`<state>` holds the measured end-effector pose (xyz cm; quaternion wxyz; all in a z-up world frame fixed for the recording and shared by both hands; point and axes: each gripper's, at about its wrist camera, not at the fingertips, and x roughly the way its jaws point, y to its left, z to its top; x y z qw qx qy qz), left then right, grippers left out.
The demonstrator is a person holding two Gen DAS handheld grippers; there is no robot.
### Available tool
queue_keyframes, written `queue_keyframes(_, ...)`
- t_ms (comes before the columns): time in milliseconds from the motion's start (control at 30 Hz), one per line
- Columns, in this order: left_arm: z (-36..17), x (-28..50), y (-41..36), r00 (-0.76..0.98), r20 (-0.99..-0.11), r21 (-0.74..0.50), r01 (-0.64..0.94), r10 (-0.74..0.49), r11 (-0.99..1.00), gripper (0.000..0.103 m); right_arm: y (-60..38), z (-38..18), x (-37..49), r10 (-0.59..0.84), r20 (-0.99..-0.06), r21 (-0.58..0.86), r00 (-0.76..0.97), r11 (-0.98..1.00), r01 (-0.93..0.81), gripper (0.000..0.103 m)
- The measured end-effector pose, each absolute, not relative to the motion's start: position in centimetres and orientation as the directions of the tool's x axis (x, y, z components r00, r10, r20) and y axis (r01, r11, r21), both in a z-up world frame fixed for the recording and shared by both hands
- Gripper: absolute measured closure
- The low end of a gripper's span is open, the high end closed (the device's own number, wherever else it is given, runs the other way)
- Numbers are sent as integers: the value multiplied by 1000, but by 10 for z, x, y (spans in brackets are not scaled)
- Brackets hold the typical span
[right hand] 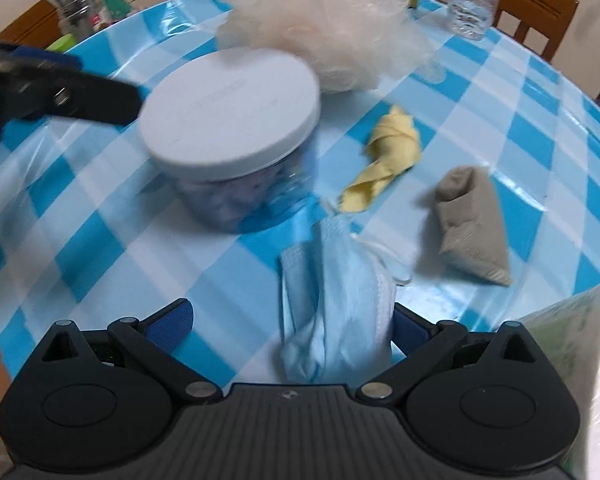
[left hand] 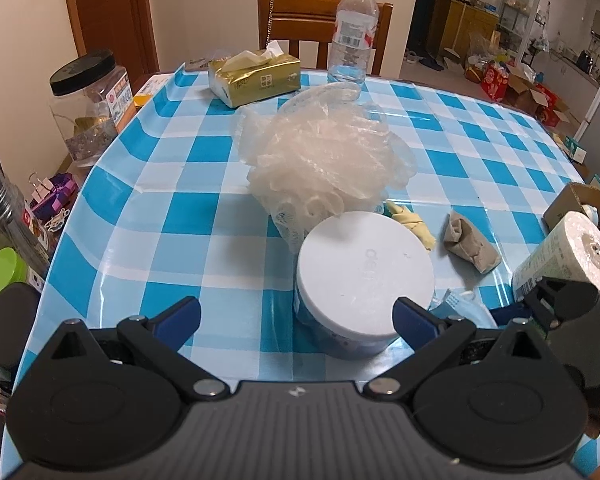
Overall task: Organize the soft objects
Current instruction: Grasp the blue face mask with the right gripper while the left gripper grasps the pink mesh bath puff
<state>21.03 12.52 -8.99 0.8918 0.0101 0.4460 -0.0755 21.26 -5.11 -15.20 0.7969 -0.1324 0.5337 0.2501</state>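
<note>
A clear jar with a white lid [left hand: 366,276] stands on the blue checked tablecloth [left hand: 172,184]; it also shows in the right wrist view [right hand: 232,116]. My left gripper [left hand: 296,316] is open, its right finger beside the jar. A pale mesh bath pouf [left hand: 320,152] sits behind the jar. A yellow cloth [right hand: 388,148], a grey folded sock [right hand: 472,220] and a light blue face mask [right hand: 332,304] lie to the jar's right. My right gripper [right hand: 290,324] is open, with the mask lying between its fingers.
A tissue box [left hand: 256,76] and a water bottle [left hand: 352,32] stand at the far edge before a wooden chair [left hand: 300,12]. A black-lidded jar [left hand: 88,100] and clutter are at the left. A wrapped paper roll [left hand: 560,256] lies at the right.
</note>
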Motion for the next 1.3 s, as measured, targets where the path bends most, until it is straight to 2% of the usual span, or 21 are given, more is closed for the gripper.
queue_keyframes(367, -79, 230, 128, 592, -786, -94, 177, -182, 980, 1, -50, -158, 212, 225, -906, -5, 358, 841, -541, 0)
queue_keyframes(567, -76, 264, 130, 590, -774, -155, 177, -231, 972, 1, -50, -159, 212, 227, -902, -15, 368, 834, -552, 0)
queue_keyframes(867, -72, 317, 119, 578, -771, -178, 206, -266, 962, 1, -50, -158, 212, 227, -900, -18, 372, 834, -551, 0)
queue_keyframes(1133, -103, 361, 115, 488, -837, -189, 166, -247, 968, 1, -51, -158, 209, 240, -888, -17, 392, 835, -550, 0)
queue_keyframes(1300, -116, 369, 111, 462, -846, -209, 169, -265, 963, 1, -53, -158, 206, 252, -875, -18, 414, 837, -547, 0)
